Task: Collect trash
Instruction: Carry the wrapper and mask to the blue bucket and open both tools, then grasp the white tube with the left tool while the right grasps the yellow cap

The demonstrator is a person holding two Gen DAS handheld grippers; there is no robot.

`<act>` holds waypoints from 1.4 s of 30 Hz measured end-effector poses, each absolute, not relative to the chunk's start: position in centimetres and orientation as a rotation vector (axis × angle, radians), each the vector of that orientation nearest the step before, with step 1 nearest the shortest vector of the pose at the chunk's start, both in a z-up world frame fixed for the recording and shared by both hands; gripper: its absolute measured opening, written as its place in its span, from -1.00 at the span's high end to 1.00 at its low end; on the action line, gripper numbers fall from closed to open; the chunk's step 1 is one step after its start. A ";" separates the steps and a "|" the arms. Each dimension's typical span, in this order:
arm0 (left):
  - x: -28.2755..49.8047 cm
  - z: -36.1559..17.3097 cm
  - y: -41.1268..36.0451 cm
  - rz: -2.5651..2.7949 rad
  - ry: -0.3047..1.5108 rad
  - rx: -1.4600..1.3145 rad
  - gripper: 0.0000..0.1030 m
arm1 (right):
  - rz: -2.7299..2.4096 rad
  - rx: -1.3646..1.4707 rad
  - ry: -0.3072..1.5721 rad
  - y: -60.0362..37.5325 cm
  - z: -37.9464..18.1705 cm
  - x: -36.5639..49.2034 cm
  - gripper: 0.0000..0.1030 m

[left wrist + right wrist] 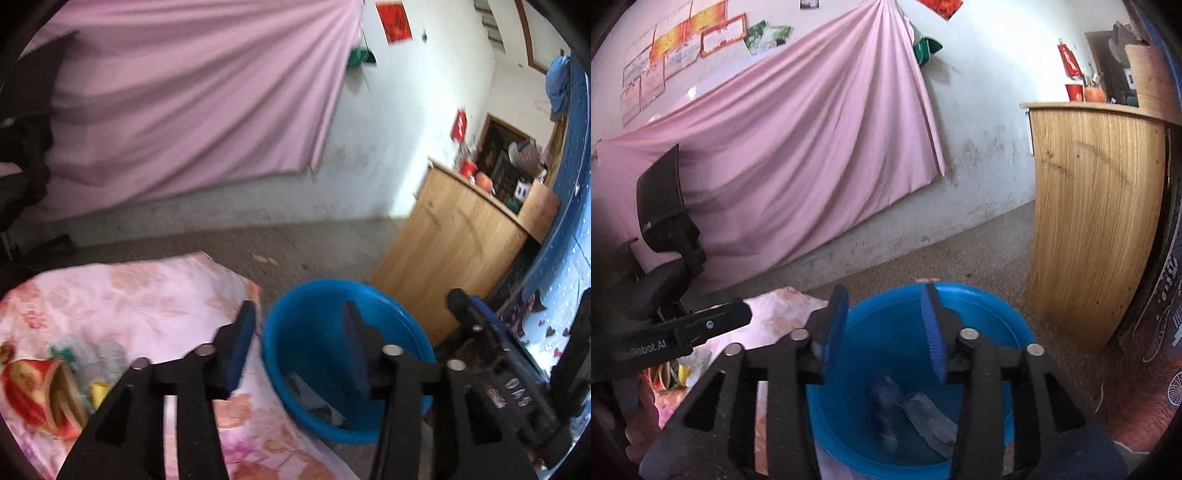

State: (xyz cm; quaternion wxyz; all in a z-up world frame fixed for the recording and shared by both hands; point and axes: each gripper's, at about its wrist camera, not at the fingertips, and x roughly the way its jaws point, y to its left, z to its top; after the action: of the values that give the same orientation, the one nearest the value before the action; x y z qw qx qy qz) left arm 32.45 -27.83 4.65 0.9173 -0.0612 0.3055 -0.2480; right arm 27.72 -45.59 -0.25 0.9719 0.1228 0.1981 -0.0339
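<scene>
A blue plastic basin stands on the floor beside a table with a pink floral cloth. Grey scraps of trash lie in the basin, one blurred as if falling. My right gripper is open and empty over the basin. My left gripper is open and empty at the table edge, next to the basin. Red and yellow wrappers and crumpled grey paper lie on the table at the left.
A wooden cabinet stands right of the basin. A black office chair is at the left. A pink sheet hangs on the wall. Bare concrete floor lies behind the basin.
</scene>
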 end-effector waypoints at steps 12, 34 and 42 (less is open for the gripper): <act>24.6 6.9 -17.7 -0.286 0.313 -0.145 -0.96 | 0.015 0.216 0.109 -41.3 4.9 22.4 -1.00; 17.1 5.4 -5.0 0.021 0.124 -0.042 -0.96 | 0.237 0.026 -0.088 -27.0 6.0 20.6 -1.00; 20.7 1.9 -4.2 0.006 0.305 -0.036 -0.96 | 0.239 -0.106 0.098 -23.7 3.1 24.2 -1.00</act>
State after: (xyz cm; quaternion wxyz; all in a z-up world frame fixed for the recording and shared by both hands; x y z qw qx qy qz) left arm 20.68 -4.16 1.95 0.9882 -0.0181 0.1521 0.0031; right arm 24.22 -23.66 3.14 0.9903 -0.0527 0.0489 0.1191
